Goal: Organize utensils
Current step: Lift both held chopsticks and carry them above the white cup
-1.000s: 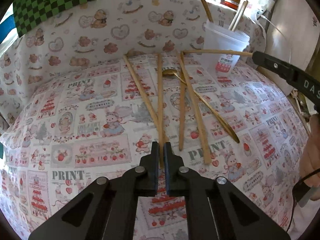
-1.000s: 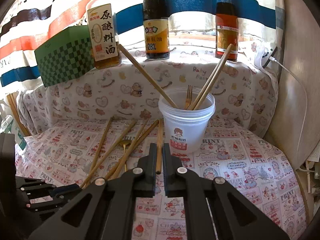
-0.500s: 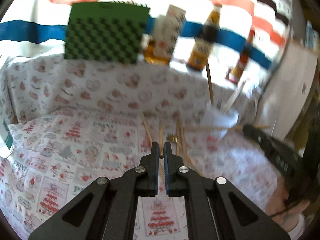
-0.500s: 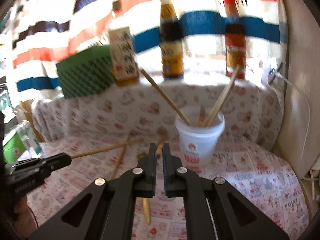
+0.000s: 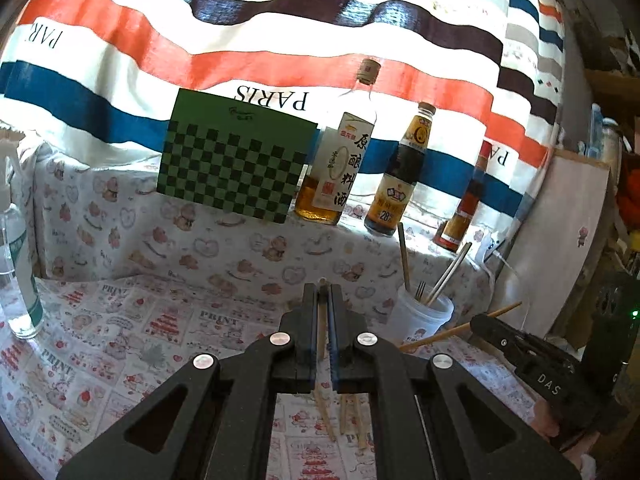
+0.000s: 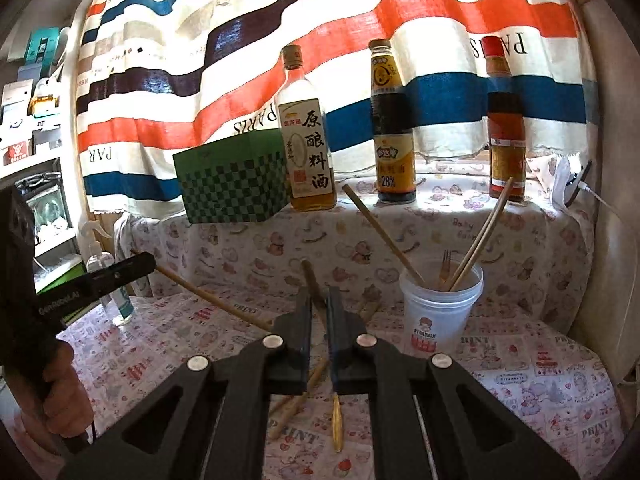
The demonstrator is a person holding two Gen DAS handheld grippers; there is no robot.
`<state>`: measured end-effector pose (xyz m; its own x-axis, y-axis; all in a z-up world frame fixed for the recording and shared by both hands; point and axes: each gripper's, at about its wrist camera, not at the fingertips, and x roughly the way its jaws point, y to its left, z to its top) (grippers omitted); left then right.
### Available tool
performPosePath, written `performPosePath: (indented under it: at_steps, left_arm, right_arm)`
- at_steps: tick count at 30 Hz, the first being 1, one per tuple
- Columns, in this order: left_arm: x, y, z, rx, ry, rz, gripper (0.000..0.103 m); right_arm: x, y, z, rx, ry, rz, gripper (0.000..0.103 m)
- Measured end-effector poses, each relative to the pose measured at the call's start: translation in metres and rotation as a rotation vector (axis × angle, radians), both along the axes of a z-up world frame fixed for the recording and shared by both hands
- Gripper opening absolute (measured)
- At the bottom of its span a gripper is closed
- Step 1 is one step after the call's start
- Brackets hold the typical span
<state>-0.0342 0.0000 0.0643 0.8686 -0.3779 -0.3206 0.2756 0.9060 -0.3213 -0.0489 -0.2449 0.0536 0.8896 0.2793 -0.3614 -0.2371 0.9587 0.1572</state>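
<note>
My left gripper (image 5: 322, 294) is shut on a wooden chopstick (image 5: 321, 332) and holds it above the table. In the right wrist view that chopstick (image 6: 208, 294) sticks out of the left gripper's fingers (image 6: 120, 274). My right gripper (image 6: 319, 300) is shut on another chopstick (image 6: 312, 280), lifted off the cloth; in the left wrist view it (image 5: 452, 332) points left from the right gripper's fingers (image 5: 496, 334). A white plastic cup (image 6: 440, 312) at the right holds several chopsticks and a small fork; it also shows in the left wrist view (image 5: 420, 316). Loose chopsticks (image 6: 298, 404) and a gold spoon (image 6: 337, 426) lie on the cloth.
Three sauce bottles (image 6: 306, 140) and a green checked box (image 6: 232, 180) stand on the raised ledge behind. A clear spray bottle (image 5: 18, 268) stands at the far left. A white panel (image 5: 556, 240) and a cable are at the right edge.
Both grippers have risen from the table, each lifting its chopstick off the cloth. The views now tilt up toward the ledge and the striped curtain.
</note>
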Motion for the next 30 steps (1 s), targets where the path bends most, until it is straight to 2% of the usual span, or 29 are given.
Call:
performPosePath:
  at_steps: [4,6,12,19,25,28,30]
  left_arm:
    - [-0.007,0.005,0.005,-0.019,-0.039,-0.001,0.004]
    - [-0.012,0.004,0.009,-0.001,-0.065,0.018,0.004]
    - [-0.014,0.000,0.012,0.033,-0.082,0.022,0.004]
    - [-0.016,-0.005,0.011,0.058,-0.100,0.001,0.004]
    - [-0.011,-0.010,0.007,0.074,-0.078,-0.020,0.004]
    - [-0.007,-0.016,0.001,0.109,-0.065,-0.019,0.004]
    - [-0.006,-0.019,-0.001,0.122,-0.065,-0.017,0.004]
  right_arm:
    - [0.002,-0.008,0.000,0.041,0.024,0.020,0.007]
    - [0.003,-0.012,0.000,0.064,0.035,0.023,0.007]
    - [0.015,-0.011,-0.009,0.043,0.109,-0.011,0.007]
    - [0.021,-0.013,-0.014,0.016,0.128,-0.028,0.007]
    - [0.039,-0.012,-0.030,-0.024,0.253,-0.058,0.007]
    - [0.049,-0.011,-0.042,-0.057,0.329,-0.082,0.020]
    - [0.055,-0.012,-0.050,-0.074,0.371,-0.092,0.021]
